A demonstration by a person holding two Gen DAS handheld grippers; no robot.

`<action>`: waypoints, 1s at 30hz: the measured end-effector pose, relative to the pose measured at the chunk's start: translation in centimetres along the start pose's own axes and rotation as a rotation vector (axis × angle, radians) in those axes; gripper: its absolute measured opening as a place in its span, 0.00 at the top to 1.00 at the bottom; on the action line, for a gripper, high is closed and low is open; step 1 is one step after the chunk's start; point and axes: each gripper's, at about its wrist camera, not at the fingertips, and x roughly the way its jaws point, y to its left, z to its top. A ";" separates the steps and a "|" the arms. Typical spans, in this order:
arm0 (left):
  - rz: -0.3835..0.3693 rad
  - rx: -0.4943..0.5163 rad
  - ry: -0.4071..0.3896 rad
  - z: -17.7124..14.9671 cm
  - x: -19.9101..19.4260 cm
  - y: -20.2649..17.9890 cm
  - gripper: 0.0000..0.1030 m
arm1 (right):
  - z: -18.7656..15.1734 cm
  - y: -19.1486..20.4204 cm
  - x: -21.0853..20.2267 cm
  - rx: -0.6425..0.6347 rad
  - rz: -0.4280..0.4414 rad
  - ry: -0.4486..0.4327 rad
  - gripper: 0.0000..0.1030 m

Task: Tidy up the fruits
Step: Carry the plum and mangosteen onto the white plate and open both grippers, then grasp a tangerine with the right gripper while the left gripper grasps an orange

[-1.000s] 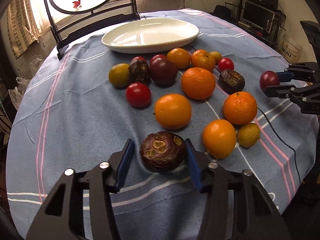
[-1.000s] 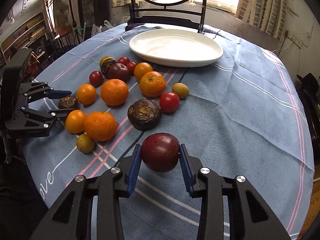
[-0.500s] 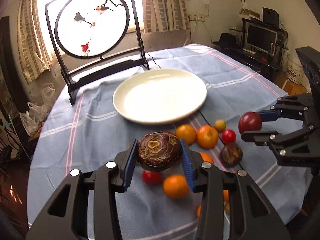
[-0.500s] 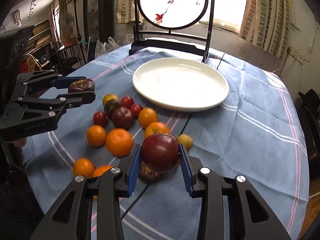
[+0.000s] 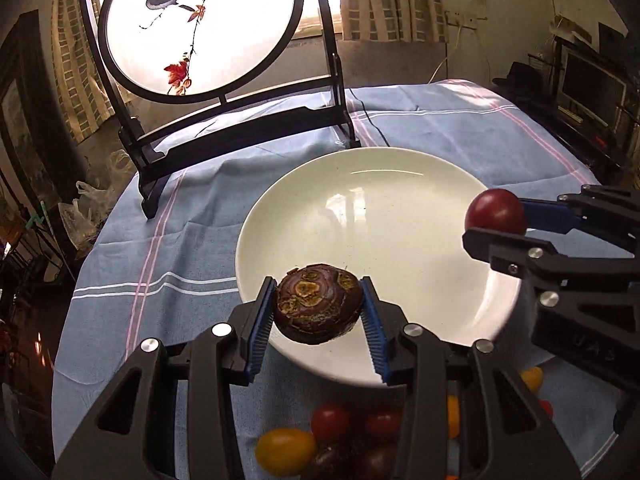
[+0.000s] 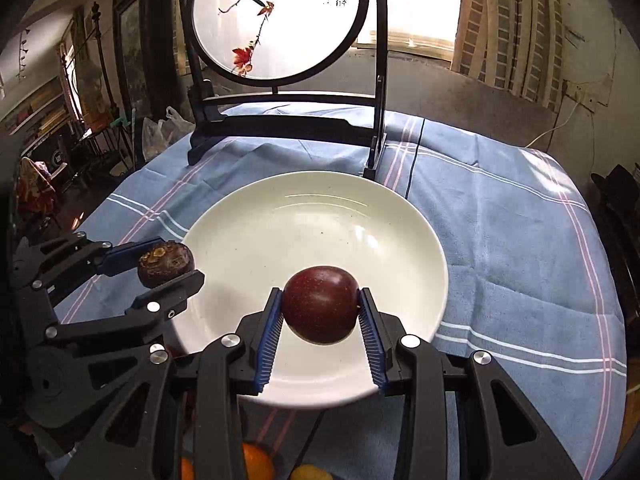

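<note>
My left gripper point(image 5: 318, 312) is shut on a wrinkled dark purple passion fruit point(image 5: 318, 308) and holds it above the near rim of the white plate point(image 5: 360, 216). My right gripper point(image 6: 320, 308) is shut on a smooth dark red passion fruit point(image 6: 320, 304) above the same plate point(image 6: 280, 232). Each gripper shows in the other view: the right one point(image 5: 496, 220) at the plate's right edge, the left one point(image 6: 168, 266) at its left edge. Nothing lies in the plate.
Several small fruits point(image 5: 286, 446), red, yellow and dark, lie on the blue tablecloth point(image 5: 160, 248) below the grippers; oranges point(image 6: 256, 464) show at the bottom. A black-framed round painted screen point(image 5: 200, 28) stands behind the plate. A cable point(image 5: 372, 124) runs over the cloth.
Both grippers have lifted their fruits off the cloth and carried them forward to above the plate. The fruit pile has dropped below and behind the fingers.
</note>
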 end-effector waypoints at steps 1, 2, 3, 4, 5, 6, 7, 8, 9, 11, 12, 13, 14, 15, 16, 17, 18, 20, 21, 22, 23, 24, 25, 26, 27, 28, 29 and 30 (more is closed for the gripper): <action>0.004 -0.007 0.006 0.1 0.4 0.2 0.59 | 0.2 0.0 0.7 0.000 0.000 0.012 0.63; 0.011 -0.012 0.010 0.3 0.7 0.4 0.57 | 0.4 0.0 1.4 0.002 0.000 0.019 0.62; 0.014 -0.013 0.014 0.4 0.9 0.4 0.50 | 0.5 0.0 1.9 0.001 -0.004 0.023 0.62; 0.021 -0.016 0.013 0.4 1.1 0.6 0.40 | 0.7 0.0 2.4 -0.002 -0.005 0.034 0.61; 0.039 -0.022 0.009 0.4 1.1 0.7 0.35 | 0.8 0.0 2.7 -0.002 -0.010 0.037 0.61; 0.049 -0.027 0.010 0.4 1.2 0.9 0.34 | 0.9 0.0 2.9 0.001 -0.022 0.036 0.55; 0.041 -0.034 0.015 0.4 1.2 1.2 0.33 | 0.9 -0.1 2.8 0.006 -0.029 0.028 0.50; 0.036 -0.040 0.019 0.3 1.2 1.5 0.32 | 0.9 -0.2 2.5 0.009 -0.030 0.014 0.45; 0.040 -0.045 0.017 0.2 1.0 1.7 0.31 | 0.8 -0.2 2.1 0.010 -0.033 0.004 0.43; 0.044 -0.045 0.008 -0.2 0.4 2.1 0.30 | 0.4 -0.2 1.0 0.000 -0.039 -0.015 0.40; 0.043 -0.043 0.005 -0.5 0.0 2.2 0.30 | 0.2 0.0 0.4 -0.011 -0.043 -0.021 0.39; 0.040 -0.042 0.002 -0.8 -0.5 2.2 0.30 | -0.2 0.2 -0.2 -0.024 -0.048 -0.025 0.39; 0.038 -0.040 -0.004 -1.1 -1.1 2.2 0.29 | -0.7 0.4 -0.9 -0.034 -0.048 -0.028 0.38; 0.036 -0.034 -0.012 -1.6 -1.9 2.2 0.28 | -1.2 0.7 -1.6 -0.048 -0.044 -0.032 0.37; 0.031 -0.028 -0.022 -2.2 -2.7 2.1 0.26 | -1.8 1.0 -2.3 -0.065 -0.046 -0.038 0.36; 0.025 -0.020 -0.033 -2.8 -3.6 2.0 0.23 | -2.4 1.4 -3.2 -0.083 -0.051 -0.046 0.35; 0.019 -0.009 -0.045 -3.5 -4.6 1.9 0.23 | -3.1 1.7 -4.1 -0.101 -0.049 -0.051 0.34; 0.007 0.015 -0.064 -4.9 -6.5 1.7 0.21 | -4.7 2.3 -6.2 -0.125 -0.041 -0.061 0.34; 0.003 0.027 -0.070 -5.8 -7.6 1.7 0.21 | -5.6 2.5 -7.3 -0.132 -0.027 -0.063 0.34; -0.007 0.038 -0.078 -6.6 -8.7 1.7 0.20 | -6.6 2.8 -8.5 -0.142 -0.009 -0.064 0.34; -0.017 0.050 -0.085 -7.5 -9.7 1.7 0.19 | -7.6 3.2 -9.6 -0.157 0.005 -0.063 0.33; -0.026 0.061 -0.090 -8.5 -10.7 1.7 0.18 | -8.6 3.6 -10.7 -0.175 0.019 -0.064 0.32; -0.037 0.074 -0.093 -9.4 -11.6 1.6 0.16 | -9.7 4.0 -11.6 -0.191 0.040 -0.060 0.31; -0.055 0.091 -0.092 -10.4 -12.4 1.4 0.16 | -10.9 4.4 -12.5 -0.203 0.066 -0.049 0.31; -0.076 0.113 -0.087 -11.5 -13.1 1.1 0.16 | -11.9 4.8 -13.1 -0.213 0.089 -0.034 0.31; -0.093 0.138 -0.079 -12.5 -13.6 0.7 0.16 | -13.0 5.1 -13.6 -0.217 0.119 -0.014 0.31; -0.117 0.166 -0.070 -13.6 -14.0 0.1 0.16 | -14.1 5.4 -13.9 -0.219 0.145 0.006 0.31; -0.139 0.193 -0.060 -14.6 -14.2 -0.4 0.16 | -15.0 5.7 -14.0 -0.225 0.166 0.025 0.31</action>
